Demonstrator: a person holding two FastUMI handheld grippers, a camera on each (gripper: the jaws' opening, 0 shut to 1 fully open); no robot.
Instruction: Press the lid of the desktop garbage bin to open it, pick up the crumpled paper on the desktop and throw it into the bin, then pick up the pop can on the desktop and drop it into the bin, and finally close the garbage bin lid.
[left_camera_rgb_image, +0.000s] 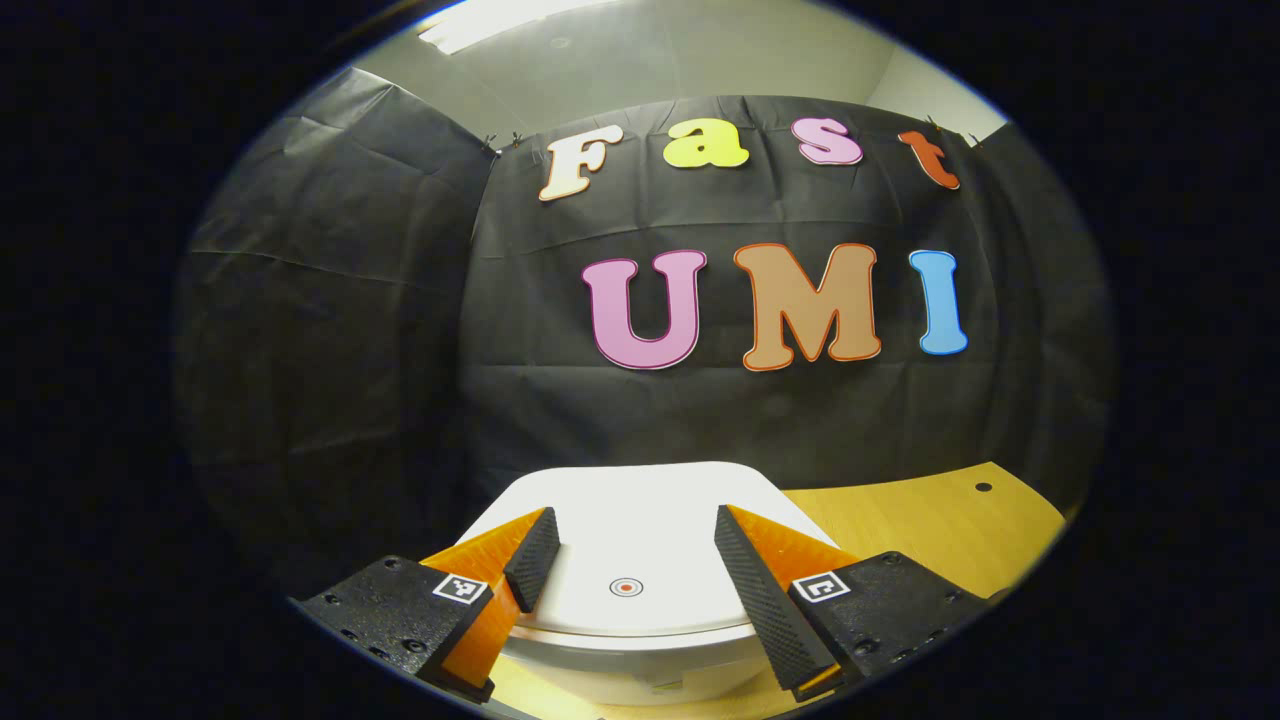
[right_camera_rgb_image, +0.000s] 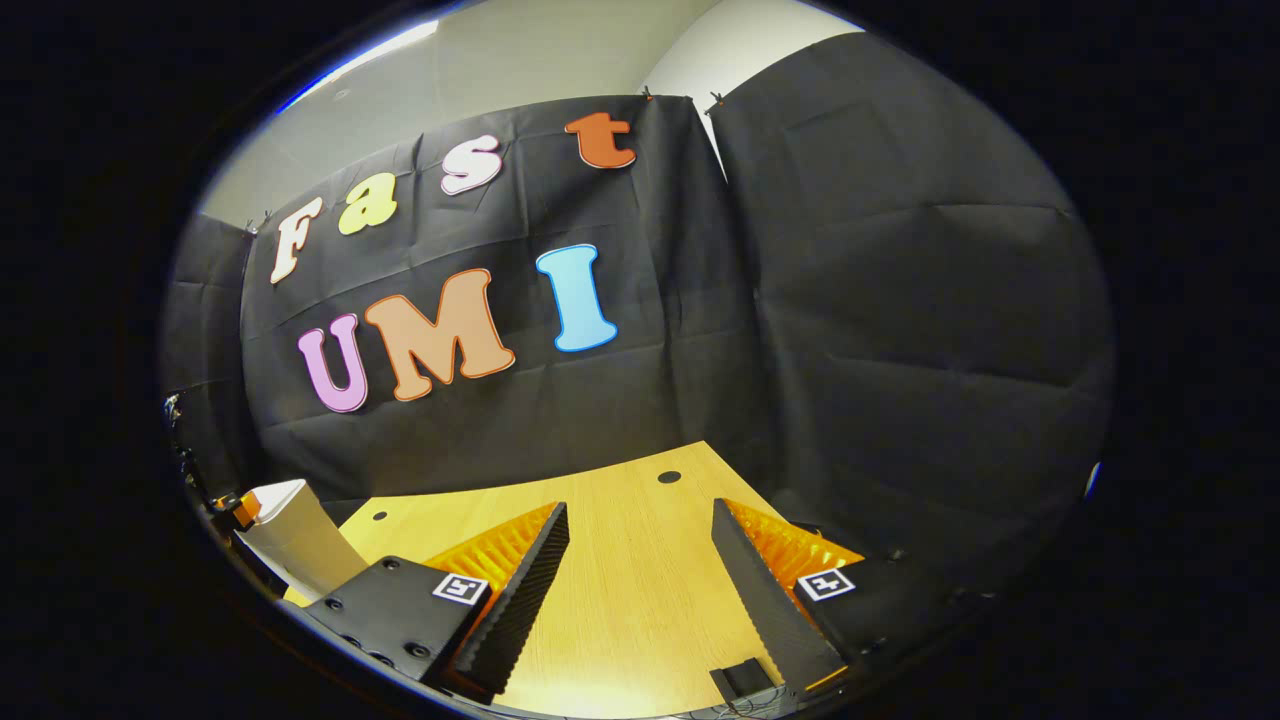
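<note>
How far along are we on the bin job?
The bin lid looks closed, with the open left gripper poised above it. The right gripper is open and empty over the table. Pressing looks next; whether paper and can went in, I cannot tell.

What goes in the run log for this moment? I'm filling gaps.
left gripper: open, above bin lid | lid: closed | right gripper: open, over table

bin (left_camera_rgb_image: 640, 650): white desktop one, sitting on the wooden table, up close in the left gripper view; off at the far left edge in the right gripper view
lid (left_camera_rgb_image: 640, 540): closed, flat, rounded corners
button (left_camera_rgb_image: 626, 588): small ringed red dot, near the lid's front edge
</note>
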